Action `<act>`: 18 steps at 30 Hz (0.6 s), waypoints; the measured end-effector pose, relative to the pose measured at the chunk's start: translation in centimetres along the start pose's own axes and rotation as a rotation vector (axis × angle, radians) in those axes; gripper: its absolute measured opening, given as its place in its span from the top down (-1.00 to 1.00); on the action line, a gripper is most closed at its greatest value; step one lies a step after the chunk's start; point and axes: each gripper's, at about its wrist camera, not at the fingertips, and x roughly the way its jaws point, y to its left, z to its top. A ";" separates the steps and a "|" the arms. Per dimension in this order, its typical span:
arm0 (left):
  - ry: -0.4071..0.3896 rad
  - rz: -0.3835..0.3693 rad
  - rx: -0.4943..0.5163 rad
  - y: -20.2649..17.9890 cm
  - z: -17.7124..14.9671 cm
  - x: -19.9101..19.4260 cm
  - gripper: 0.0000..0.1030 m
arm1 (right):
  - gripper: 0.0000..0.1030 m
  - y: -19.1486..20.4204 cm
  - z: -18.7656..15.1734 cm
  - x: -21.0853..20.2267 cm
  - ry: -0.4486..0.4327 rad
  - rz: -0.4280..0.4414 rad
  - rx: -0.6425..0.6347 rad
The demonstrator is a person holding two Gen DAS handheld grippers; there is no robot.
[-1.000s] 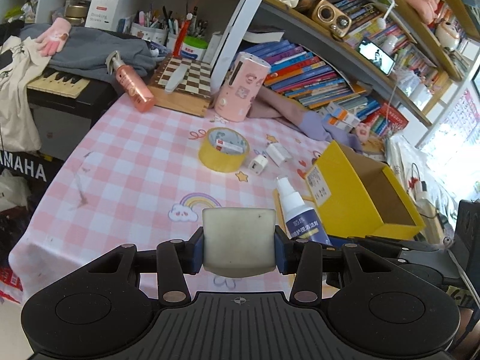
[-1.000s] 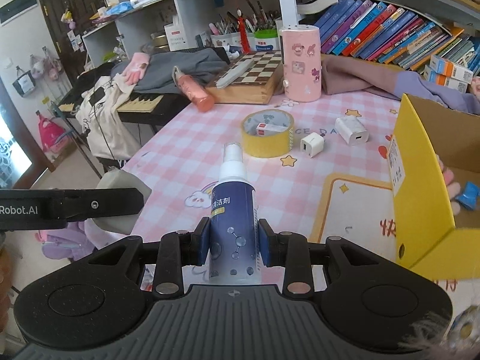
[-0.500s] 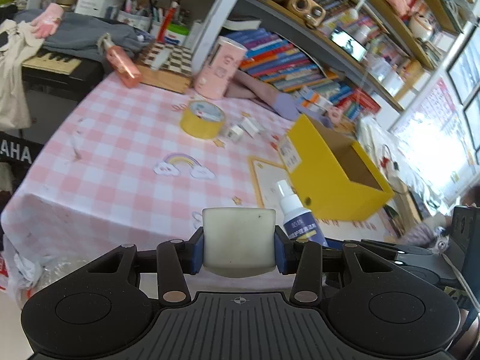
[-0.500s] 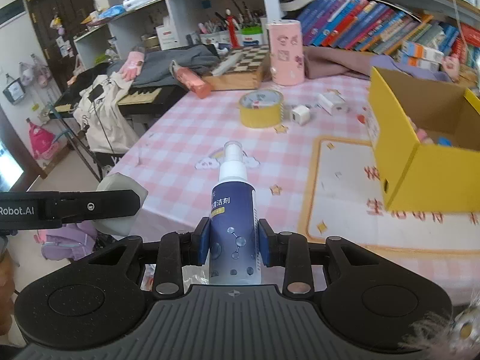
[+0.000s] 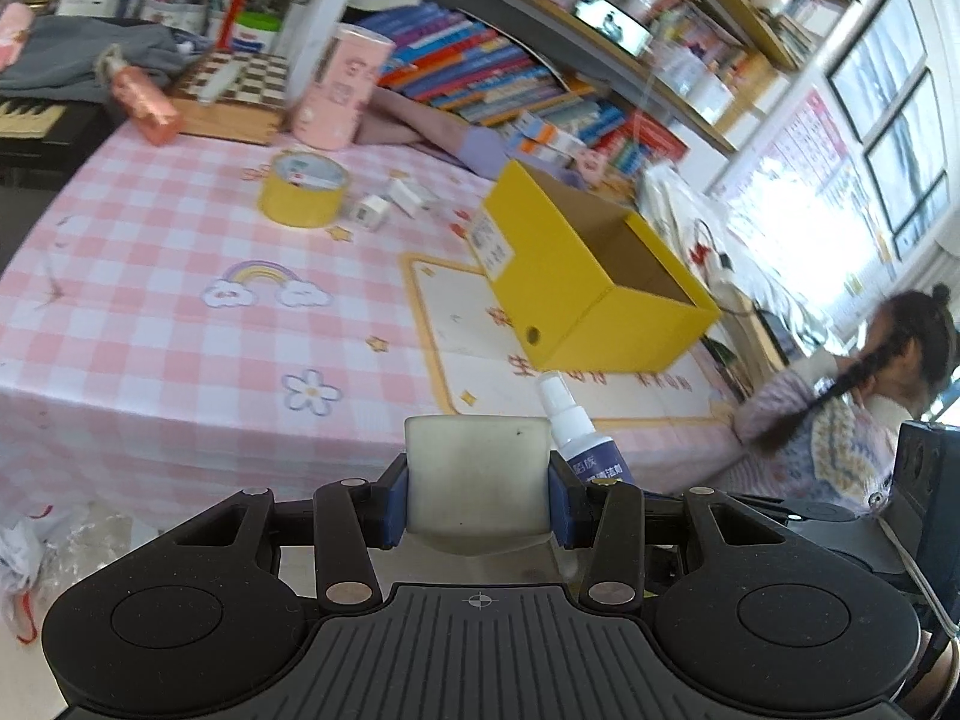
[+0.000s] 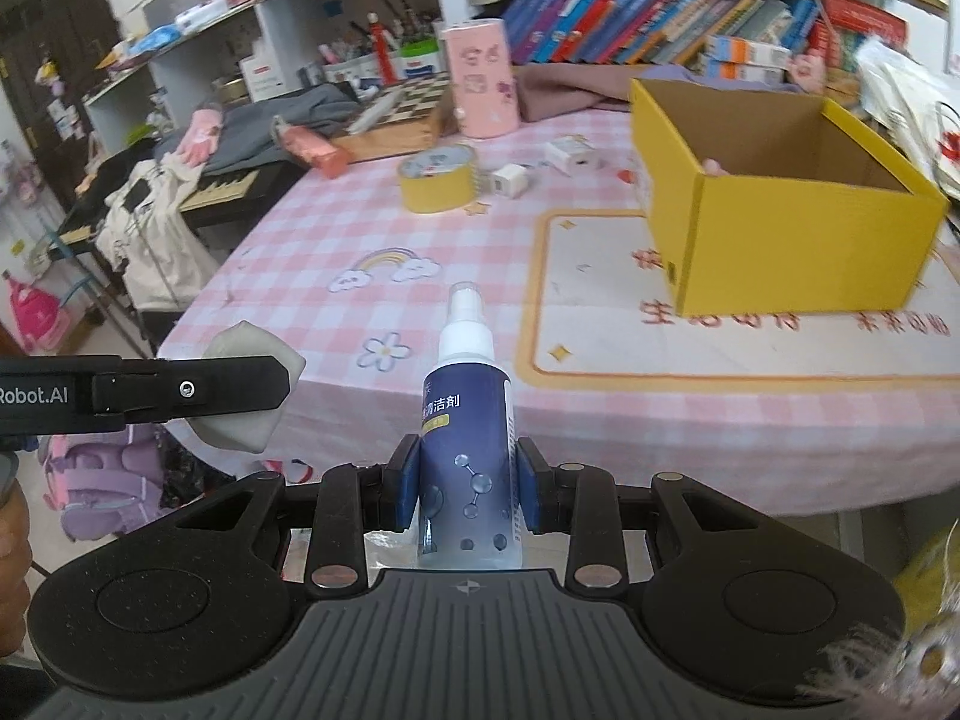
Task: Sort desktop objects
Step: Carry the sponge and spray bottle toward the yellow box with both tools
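Nearest, the right gripper (image 6: 467,495) clamps an upright dark-blue spray bottle with a white nozzle (image 6: 467,420), and the left gripper (image 5: 478,489) pinches a pale grey rounded block (image 5: 478,483); both hang off the near edge of the pink checked tablecloth (image 5: 150,324). The cloth's near half lies bare. Beyond, an open yellow cardboard box (image 6: 774,222) stands right, a yellow tape roll (image 6: 438,179) and white chargers (image 6: 510,180) farther back.
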 end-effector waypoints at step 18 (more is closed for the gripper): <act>0.147 -0.128 0.220 -5.5 0.7 4.9 0.17 | 0.42 -4.8 -2.8 -3.3 -0.034 -0.151 0.204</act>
